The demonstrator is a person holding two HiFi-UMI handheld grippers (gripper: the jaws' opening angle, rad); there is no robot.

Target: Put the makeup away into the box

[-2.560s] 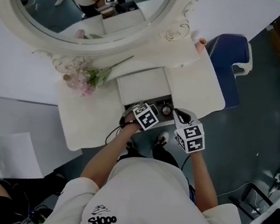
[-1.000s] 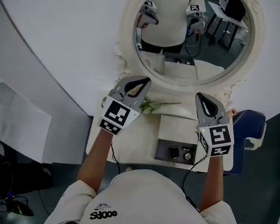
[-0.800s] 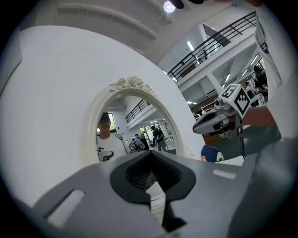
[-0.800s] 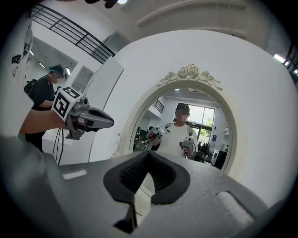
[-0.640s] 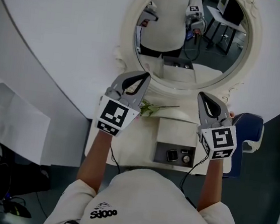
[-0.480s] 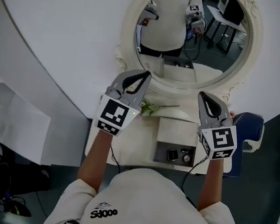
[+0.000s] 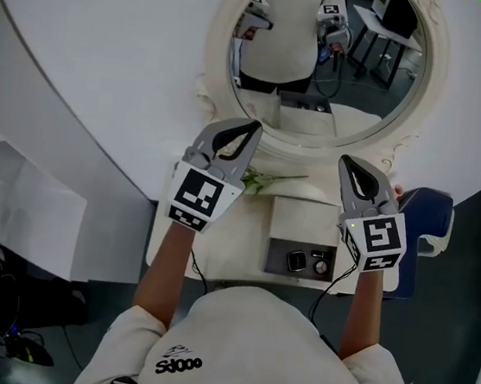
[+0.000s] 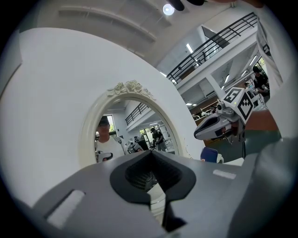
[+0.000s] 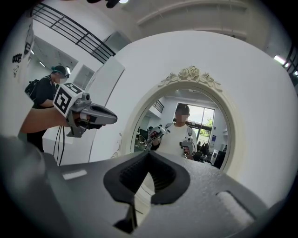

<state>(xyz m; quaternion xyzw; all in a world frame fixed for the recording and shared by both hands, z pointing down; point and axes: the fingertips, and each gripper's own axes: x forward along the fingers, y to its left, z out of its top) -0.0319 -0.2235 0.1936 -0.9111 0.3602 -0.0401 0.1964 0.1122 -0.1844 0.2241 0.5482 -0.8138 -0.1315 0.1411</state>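
Observation:
In the head view a dark open box [image 7: 274, 257] sits at the front of the white vanity table [image 7: 244, 231], its white lid [image 7: 305, 221] behind it. Small makeup items [image 7: 298, 261] lie inside. Both grippers are held level, well above the table, facing the mirror. My left gripper [image 7: 248, 130] is shut and empty, with its tips meeting [image 8: 151, 152]. My right gripper [image 7: 347, 163] is also shut with nothing in it [image 9: 149, 153]. Each gripper appears in the other's view: the right gripper [image 8: 205, 131] and the left gripper [image 9: 109, 117].
A round ornate mirror [image 7: 326, 58] stands on the table against a curved white wall and reflects the person and both grippers. Pink flowers [image 7: 259, 180] lie left of the lid. A blue chair [image 7: 432, 223] stands to the right.
Both grippers have come up from the box to mirror height. Over the last second the left one rose a little more; the right has stayed put.

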